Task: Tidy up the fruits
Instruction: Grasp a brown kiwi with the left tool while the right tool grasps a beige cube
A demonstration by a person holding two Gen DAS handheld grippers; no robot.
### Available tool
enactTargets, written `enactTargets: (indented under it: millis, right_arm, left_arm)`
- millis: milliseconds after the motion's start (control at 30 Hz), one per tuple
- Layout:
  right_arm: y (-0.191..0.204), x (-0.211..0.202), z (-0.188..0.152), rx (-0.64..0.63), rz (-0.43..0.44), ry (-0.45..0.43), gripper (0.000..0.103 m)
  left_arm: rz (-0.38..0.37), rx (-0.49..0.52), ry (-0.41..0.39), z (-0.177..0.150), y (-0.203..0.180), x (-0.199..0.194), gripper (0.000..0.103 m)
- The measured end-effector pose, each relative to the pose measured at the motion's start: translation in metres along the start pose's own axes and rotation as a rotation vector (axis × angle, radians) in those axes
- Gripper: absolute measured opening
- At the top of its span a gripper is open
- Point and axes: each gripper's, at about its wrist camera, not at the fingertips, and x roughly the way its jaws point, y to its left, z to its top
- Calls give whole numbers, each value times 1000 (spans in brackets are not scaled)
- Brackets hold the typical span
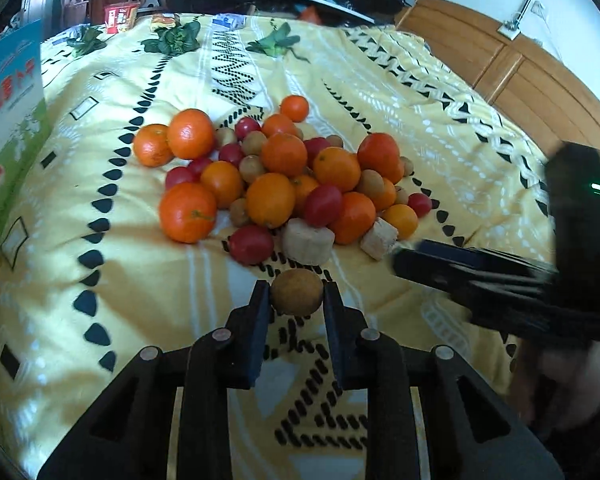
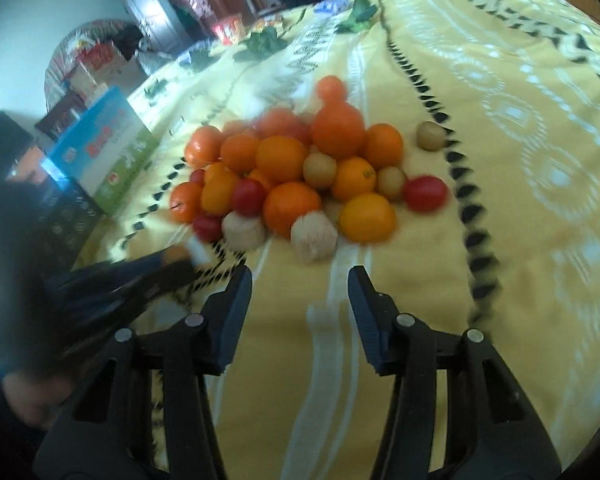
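The left gripper [image 1: 296, 294] clamps a brown longan [image 1: 297, 293] near the fruit pile [image 1: 276, 176]; the right gripper [image 2: 300, 280] hangs wide and empty.

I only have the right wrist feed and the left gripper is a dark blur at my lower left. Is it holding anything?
Observer: Yes. In the left wrist view the left gripper is shut on a small brown round fruit, one finger on each side.
Operator: Is it still in the pile?
Observer: No. It sits apart from the fruit pile, on the near side, over the yellow patterned cloth.
Operator: Where is my right gripper from there?
Observer: The right gripper comes in from the right, its tip close to a pale cut chunk at the pile's near edge. Whether it touches, I cannot tell.
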Motion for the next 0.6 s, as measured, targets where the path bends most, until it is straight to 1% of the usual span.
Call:
enactTargets:
  millis: [133,367,433,500,533,600]
  right_arm:
    - [-2,23,6,-43,-38,44,51]
    - [7,32,6,-95,-47,28,50]
    - [4,32,6,-87,-54,21,44]
    - [0,30,6,-70,-55,11,33]
    - [-2,28,5,-61,-45,8,33]
    - [-2,22,3,-55,-54,-5,33]
  left_arm:
    - [-14,-5,1,2,2,-3,27]
    - [-19,-12,6,0,0,-2,27]
    - [-18,-12,2,0,-1,-3,27]
    - [-18,-12,0,1,-1,-5,27]
    - [-16,-10,-2,1,-2,-7,27]
    - [-14,-7,-3,1,-2,-9,27]
